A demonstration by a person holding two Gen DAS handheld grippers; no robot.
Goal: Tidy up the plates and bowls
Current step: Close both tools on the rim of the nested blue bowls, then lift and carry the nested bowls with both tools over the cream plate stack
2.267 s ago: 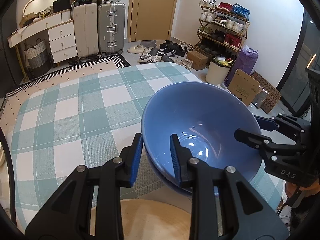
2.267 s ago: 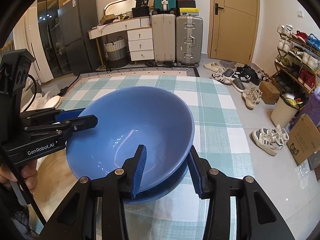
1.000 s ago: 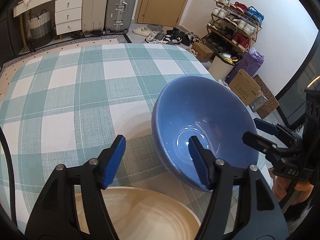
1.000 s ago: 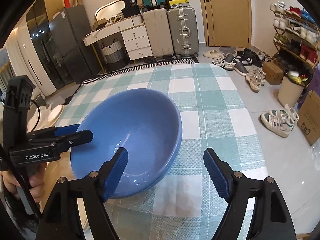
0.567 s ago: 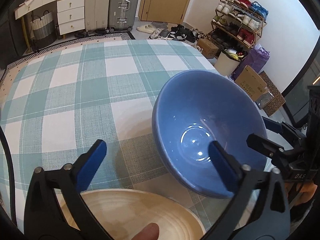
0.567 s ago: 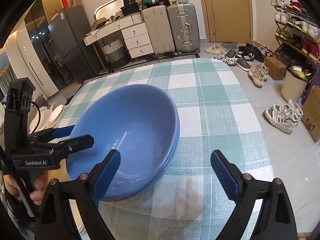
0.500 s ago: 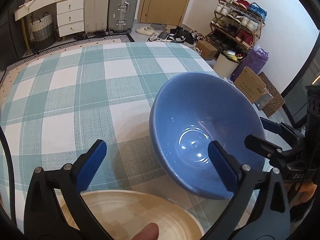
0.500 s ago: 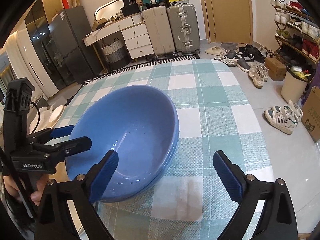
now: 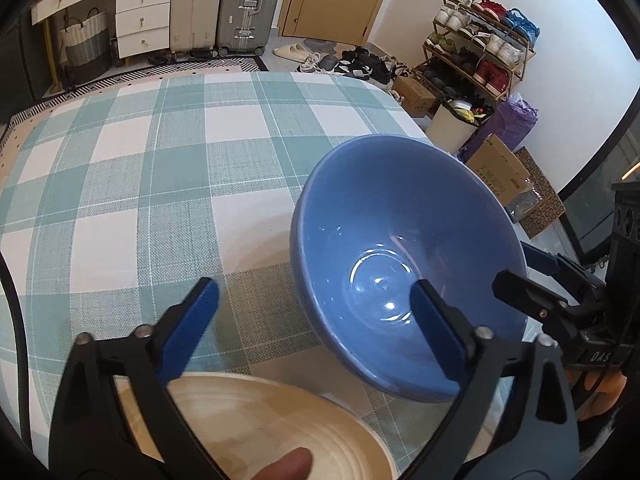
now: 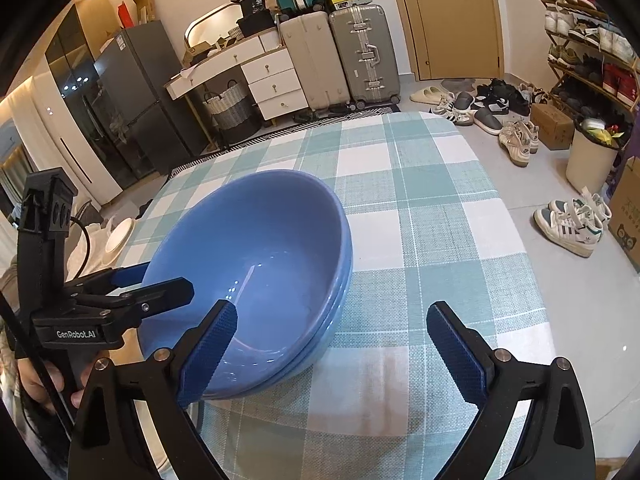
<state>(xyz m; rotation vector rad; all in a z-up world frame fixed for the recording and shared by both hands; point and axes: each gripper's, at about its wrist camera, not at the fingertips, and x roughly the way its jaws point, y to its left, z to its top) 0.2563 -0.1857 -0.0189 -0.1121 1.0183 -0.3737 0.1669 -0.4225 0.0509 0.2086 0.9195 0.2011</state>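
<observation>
**Two blue bowls nested on the checked tablecloth, both grippers released**

Two blue bowls (image 10: 256, 264) sit stacked, one inside the other, on the green-and-white checked tablecloth (image 9: 160, 168). In the right wrist view the double rim of the stack shows along its right edge.

Left gripper (image 9: 316, 312): jaws wide apart, having just been closing slightly from their widest. Its right finger reaches over the bowl rim into the bowl opening; its left finger stands over the cloth. No pad presses on the bowls.

Right gripper (image 10: 336, 336): jaws wide apart, having just been closing slightly. Its left finger overlaps the near wall of the bowls in the picture; contact cannot be confirmed. Its right finger stands over bare cloth, well apart from the stack.

A cream plate (image 9: 256, 420) lies at the near table edge, just beside the bowls, beneath the left gripper. A fingertip (image 9: 286, 466) shows at that view's bottom edge.
</observation>
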